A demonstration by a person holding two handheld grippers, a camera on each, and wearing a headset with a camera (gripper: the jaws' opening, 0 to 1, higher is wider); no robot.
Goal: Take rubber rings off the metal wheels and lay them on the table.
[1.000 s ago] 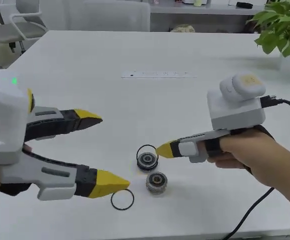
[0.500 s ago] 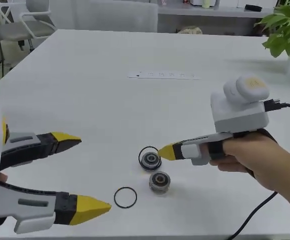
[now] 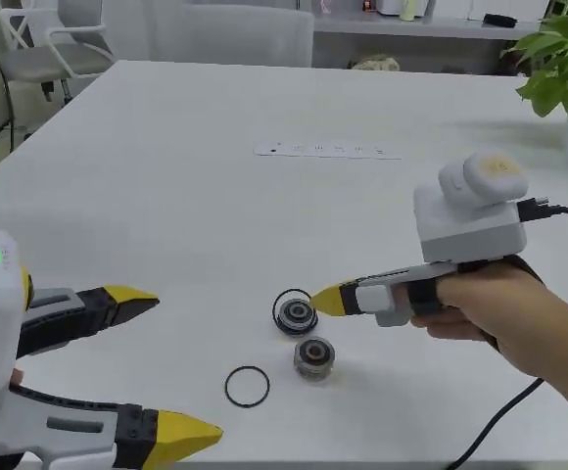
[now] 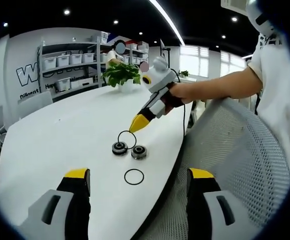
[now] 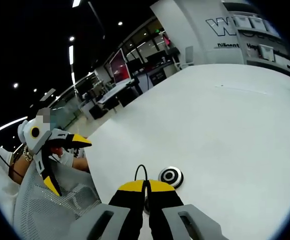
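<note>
Jaws of the left gripper (image 3: 159, 364) stand wide apart and empty at the near edge of the white worktop (image 3: 166, 176), well to the near left of the ringed wheel (image 3: 295, 315). A loose ring (image 3: 247, 385) lies flat on the worktop, near and to the left of that wheel. A second wheel (image 3: 313, 356) sits just beside the ringed wheel on its near side.

At the ringed wheel, a thin black rubber ring (image 3: 289, 295) stands up as a loop, partly lifted away from the metal. The right gripper (image 3: 325, 299), just right of the wheel, has its jaws pinched together on that loop. The right gripper view shows the band rising from between the closed yellow tips.

The ring looks light, soft and stretchy. It would likely snap back or slip from a shallow pinch, so a firm hold across the band suits it. The small wheel looks light enough to drag along or roll, and probably needs steadying by its rim.

Far beyond the wheel lie a power strip (image 3: 328, 150) and a plant (image 3: 563, 59).
</note>
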